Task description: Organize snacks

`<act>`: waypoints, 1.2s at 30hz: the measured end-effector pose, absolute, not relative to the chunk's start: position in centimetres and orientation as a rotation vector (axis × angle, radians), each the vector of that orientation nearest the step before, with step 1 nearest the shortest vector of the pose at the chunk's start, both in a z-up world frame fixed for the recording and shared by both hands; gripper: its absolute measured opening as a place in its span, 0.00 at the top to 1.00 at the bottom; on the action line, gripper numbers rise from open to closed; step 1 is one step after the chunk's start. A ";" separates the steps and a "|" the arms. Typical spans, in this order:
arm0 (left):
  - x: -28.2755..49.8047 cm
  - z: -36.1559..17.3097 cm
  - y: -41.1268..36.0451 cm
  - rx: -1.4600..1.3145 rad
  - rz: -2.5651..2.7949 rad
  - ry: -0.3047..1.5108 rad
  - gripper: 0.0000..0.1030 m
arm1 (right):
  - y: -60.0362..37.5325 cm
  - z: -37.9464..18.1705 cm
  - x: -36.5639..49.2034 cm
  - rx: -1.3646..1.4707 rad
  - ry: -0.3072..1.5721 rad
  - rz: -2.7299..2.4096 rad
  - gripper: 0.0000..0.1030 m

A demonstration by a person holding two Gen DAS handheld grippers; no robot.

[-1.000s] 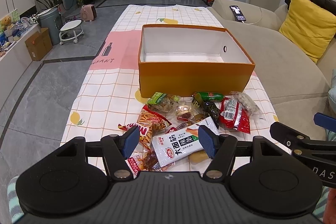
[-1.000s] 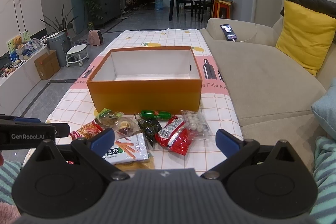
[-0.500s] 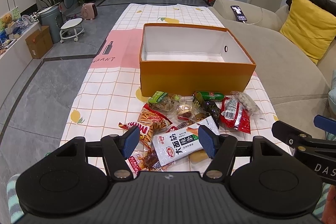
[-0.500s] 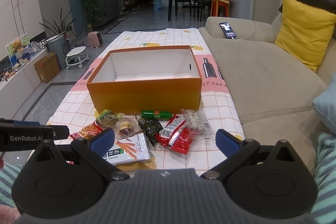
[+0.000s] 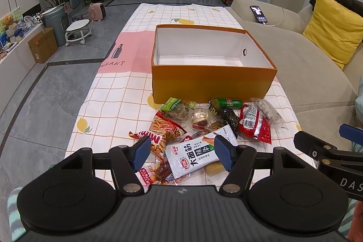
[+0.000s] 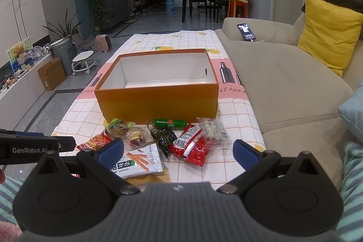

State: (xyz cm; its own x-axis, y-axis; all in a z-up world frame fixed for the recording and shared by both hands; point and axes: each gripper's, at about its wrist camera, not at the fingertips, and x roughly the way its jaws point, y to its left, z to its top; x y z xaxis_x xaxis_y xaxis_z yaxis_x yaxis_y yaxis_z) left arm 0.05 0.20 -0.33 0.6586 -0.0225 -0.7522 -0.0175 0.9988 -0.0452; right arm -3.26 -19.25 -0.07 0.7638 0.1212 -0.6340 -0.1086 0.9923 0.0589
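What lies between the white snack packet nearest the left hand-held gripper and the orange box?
More loose snacks on the tablecloth: an orange chip bag, small clear-wrapped sweets, a dark packet and a green sausage by the orange box. Both views show it.

An open orange box (image 5: pixel 211 81), white inside and empty, stands mid-desk. Just before its near wall lie the snacks in a loose heap: a green sausage (image 5: pixel 226 103), a red packet (image 5: pixel 255 123), a white packet (image 5: pixel 195 154) nearest the desk's near edge.
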 end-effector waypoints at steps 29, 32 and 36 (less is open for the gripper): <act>0.4 -0.9 0.1 -0.061 -0.037 0.864 0.27 | -19.4 -0.4 -3.0 0.002 0.701 0.117 0.04; 1.0 -0.9 0.3 -0.060 -0.060 0.871 0.27 | -19.6 -0.8 -2.6 0.023 0.701 0.128 0.04; 1.9 -1.5 0.5 -0.058 -0.083 0.900 0.34 | -19.6 -1.7 -1.7 0.025 0.700 0.130 0.15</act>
State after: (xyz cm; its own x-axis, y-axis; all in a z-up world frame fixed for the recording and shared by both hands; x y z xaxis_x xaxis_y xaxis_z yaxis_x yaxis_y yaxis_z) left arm 1.93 0.50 -1.48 0.6189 -0.0962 -0.7796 0.0479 0.9952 -0.0848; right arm -1.73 -19.62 -1.66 0.7574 0.1276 -0.6404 -0.1111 0.9916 0.0662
